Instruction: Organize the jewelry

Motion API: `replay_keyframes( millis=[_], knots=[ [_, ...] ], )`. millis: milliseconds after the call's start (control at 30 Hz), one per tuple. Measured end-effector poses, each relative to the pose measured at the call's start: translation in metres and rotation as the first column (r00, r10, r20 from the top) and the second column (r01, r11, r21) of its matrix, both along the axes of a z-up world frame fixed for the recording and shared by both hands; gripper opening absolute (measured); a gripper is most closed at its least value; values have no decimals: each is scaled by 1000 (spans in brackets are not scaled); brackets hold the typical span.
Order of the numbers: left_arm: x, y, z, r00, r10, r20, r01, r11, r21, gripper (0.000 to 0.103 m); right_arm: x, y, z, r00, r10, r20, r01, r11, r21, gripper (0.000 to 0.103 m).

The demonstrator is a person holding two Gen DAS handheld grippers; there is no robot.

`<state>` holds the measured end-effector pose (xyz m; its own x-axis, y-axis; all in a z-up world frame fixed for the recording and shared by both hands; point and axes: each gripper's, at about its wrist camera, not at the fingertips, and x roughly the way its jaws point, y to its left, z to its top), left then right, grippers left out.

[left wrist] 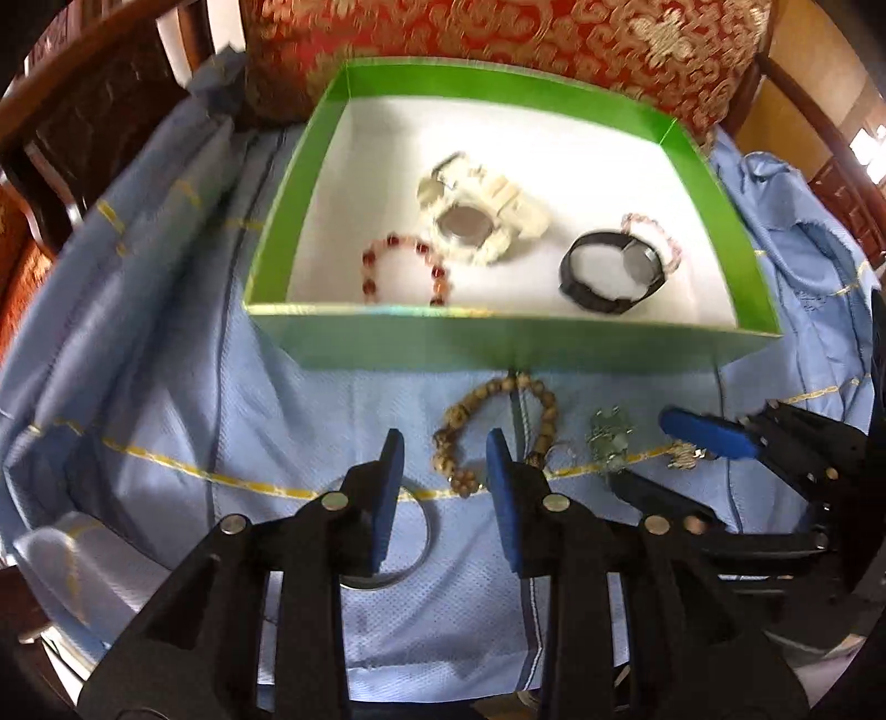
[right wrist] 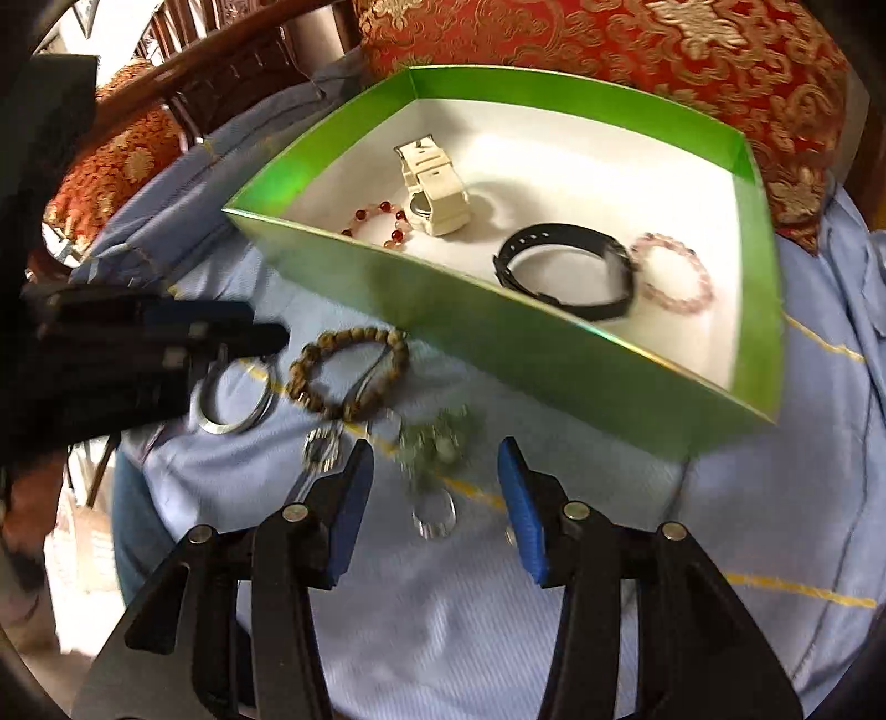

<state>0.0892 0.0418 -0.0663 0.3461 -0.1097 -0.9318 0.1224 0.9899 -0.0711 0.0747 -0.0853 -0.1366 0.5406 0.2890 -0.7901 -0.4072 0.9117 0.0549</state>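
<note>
A green box holds a white watch, a black watch, a red bead bracelet and a pink bead bracelet. On the blue cloth before it lie a brown bead bracelet, a silver bangle and a green pendant piece. My left gripper is open above the bangle. My right gripper is open around the pendant piece.
A red and gold cushion lies behind the box. Dark wooden chair frames stand at the left. The blue cloth is wrinkled and drapes over the edges.
</note>
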Motion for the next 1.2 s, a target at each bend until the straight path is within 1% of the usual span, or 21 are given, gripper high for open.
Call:
replay_keyframes(
  millis=[33,67,100,133,233,367,467,533,600,633,667,767,900,967,1000,1033,1067,1100,1133,1200],
  knots=[
    [1,0,-5,1000,6,-11,-6,1000,6,31,3,3,-3,1000,-3,-8,3,1000,3,40],
    [1,1,-8,1000,9,-18,-9,1000,9,31,8,6,-8,999,-5,-34,5,1000,2,31],
    [2,1,-11,1000,11,-24,-11,1000,10,31,10,7,-13,998,-19,-61,19,1000,-12,19],
    [2,1,-15,1000,11,-29,-11,1000,10,31,11,5,-14,998,-32,-62,31,999,-13,15],
    [2,-1,-22,999,11,-40,-10,1000,9,32,4,-6,-15,995,-39,-88,41,999,18,15],
    [6,-2,-29,999,14,-53,-14,1000,-3,32,-18,-22,-18,994,-30,-102,31,1000,4,15],
    [11,-6,-38,998,14,-69,-15,1000,-6,33,-30,-36,-18,994,-37,-98,39,999,17,17],
    [10,-8,-40,998,9,-57,-8,1000,16,33,-34,-45,-15,994,-56,-94,60,997,39,18],
    [9,-12,-40,999,4,-53,-1,999,46,25,-35,-50,-11,994,-73,-83,78,995,66,18],
    [7,-14,-40,999,1,-53,1,999,54,15,-35,-51,-8,994,-79,-78,85,993,76,18],
    [6,-15,-40,998,-5,-59,8,999,51,13,-36,-52,-6,994,-83,-72,89,992,86,18],
    [-9,-20,-36,997,-43,-69,46,998,32,12,-37,-54,1,994,-91,-56,96,991,97,18],
    [-28,-25,-32,994,-86,-67,87,996,10,12,-36,-58,4,993,-108,-49,112,990,84,18],
    [-37,-22,-27,994,-97,-51,97,995,-3,12,-41,-64,4,992,-111,-55,115,990,78,18],
    [-40,-18,-25,994,-94,-46,94,996,-3,12,-41,-64,3,992,-109,-61,113,991,75,22],
    [-41,-15,-22,996,-86,-38,87,996,-1,15,-41,-64,2,992,-106,-67,111,991,71,32],
    [-42,-12,-22,996,-80,-35,80,997,0,21,-40,-61,0,992,-104,-71,108,992,63,39],
    [-41,-11,-21,997,-76,-34,76,997,1,24,-41,-58,-2,992,-103,-69,107,993,54,50],
    [-38,-9,-22,997,-65,-36,65,998,6,29,-42,-58,-3,993,-102,-67,105,993,49,52],
    [-30,-6,-27,998,-48,-45,48,999,4,30,-41,-51,-6,994,-88,-71,92,995,45,52]
  ],
)
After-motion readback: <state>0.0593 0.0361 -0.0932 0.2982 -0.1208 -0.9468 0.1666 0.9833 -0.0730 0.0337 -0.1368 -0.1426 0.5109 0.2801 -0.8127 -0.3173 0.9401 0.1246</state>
